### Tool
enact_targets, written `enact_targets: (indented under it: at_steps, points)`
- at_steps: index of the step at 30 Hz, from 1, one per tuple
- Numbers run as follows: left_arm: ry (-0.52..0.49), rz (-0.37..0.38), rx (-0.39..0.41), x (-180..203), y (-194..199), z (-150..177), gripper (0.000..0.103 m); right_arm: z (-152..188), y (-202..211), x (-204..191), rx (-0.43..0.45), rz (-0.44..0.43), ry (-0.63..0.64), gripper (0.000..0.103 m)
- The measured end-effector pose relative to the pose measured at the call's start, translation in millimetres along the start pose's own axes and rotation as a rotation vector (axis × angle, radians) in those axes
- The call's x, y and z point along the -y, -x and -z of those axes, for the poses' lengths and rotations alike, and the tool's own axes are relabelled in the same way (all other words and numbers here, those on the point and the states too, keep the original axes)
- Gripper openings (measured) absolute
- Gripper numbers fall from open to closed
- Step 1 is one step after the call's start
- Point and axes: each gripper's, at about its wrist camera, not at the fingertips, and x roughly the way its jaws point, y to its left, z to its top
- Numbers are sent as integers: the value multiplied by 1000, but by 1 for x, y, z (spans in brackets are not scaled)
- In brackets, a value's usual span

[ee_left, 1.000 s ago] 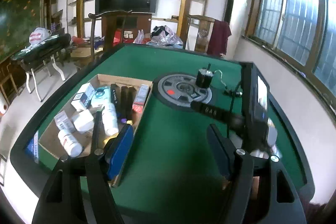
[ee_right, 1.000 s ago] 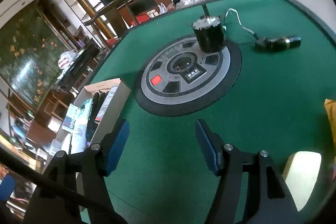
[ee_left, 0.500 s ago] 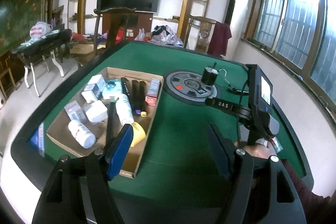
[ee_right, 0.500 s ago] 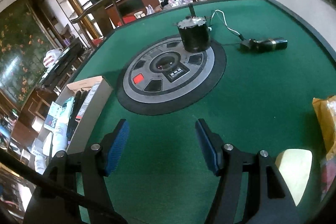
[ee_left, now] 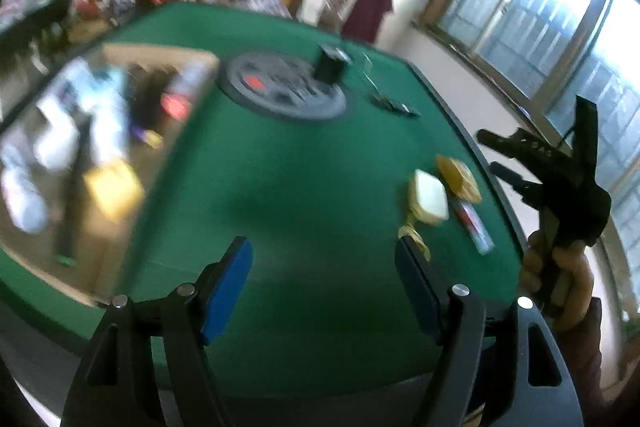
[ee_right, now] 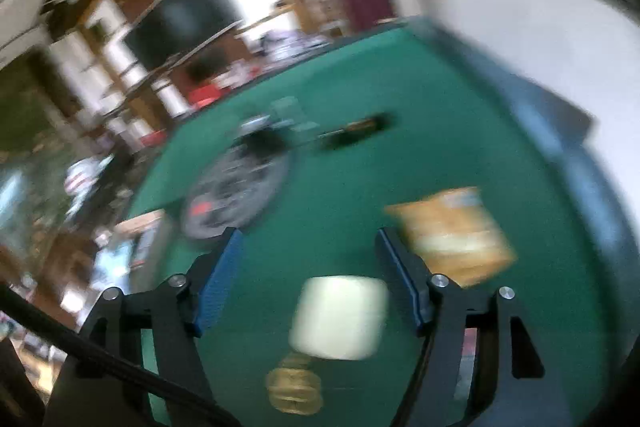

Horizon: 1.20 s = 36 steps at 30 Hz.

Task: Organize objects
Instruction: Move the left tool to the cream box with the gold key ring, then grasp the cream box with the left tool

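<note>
On the left side of the green table (ee_left: 304, 187) sits an open cardboard box (ee_left: 116, 227), and it is well filled, though the left wrist view is smeared there. Inside it I can make out several white bottles or packets (ee_left: 52, 143), a long dark item (ee_left: 76, 183) lying along the middle, something red (ee_left: 174, 105) near the far right corner and a yellow object (ee_left: 114, 189) toward the near right wall. What each one is I cannot tell through the blur.

The left gripper (ee_left: 324, 267) hangs over the near edge of the table, its blue-padded jaws spread wide with nothing between them but green felt. Past the box lies a round grey disc (ee_left: 286, 91) with a small black cylinder (ee_left: 330, 67) standing on its far side.

Loose things lie on the right part of the table, outside the box: a pale square container (ee_left: 428, 197), an orange packet (ee_left: 458, 175) just beyond it, a slim tube (ee_left: 474, 223) beside them near the table's edge, and a small gold piece (ee_left: 412, 233) close to the pale container.

The right gripper (ee_right: 308, 271) is held above that group, jaws parted wide and holding nothing. In its own view the pale container (ee_right: 338, 317) shows low between the fingers, the orange packet (ee_right: 452, 235) lies to the right and the gold piece (ee_right: 294, 389) sits nearest the camera. The person's hand (ee_left: 556, 279) grips the right gripper's handle.
</note>
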Motion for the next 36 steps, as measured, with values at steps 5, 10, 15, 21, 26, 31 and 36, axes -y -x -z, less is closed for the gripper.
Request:
enact_targets:
  at_steps: [5,10,15,21,26,31,36]
  points:
    - [-63,30,-38,31,-12,7,68,-7,17,57,22,80,-96,68]
    - [-157,-18,-33,62,-16,-5,68,-17,-10,67,-6,32,-131,68]
    - [-260,-82,-25,96,-43,-18,68,-15,-30,70,4,-5,-119,68]
    - [-301,-115,-72,119,-87,-25,68,-11,-29,91,-4,-25,-191,68]
    - [-311,-134,-100,133,-113,-28,68,-10,-33,97,-35,-54,-237,68]
    - [-327,-135,-120,146,-133,-29,68,-10,-35,100,-53,-68,-256,68]
    - [-342,-140,-141,153,-152,-26,68,-9,-38,99,-64,-67,-255,68]
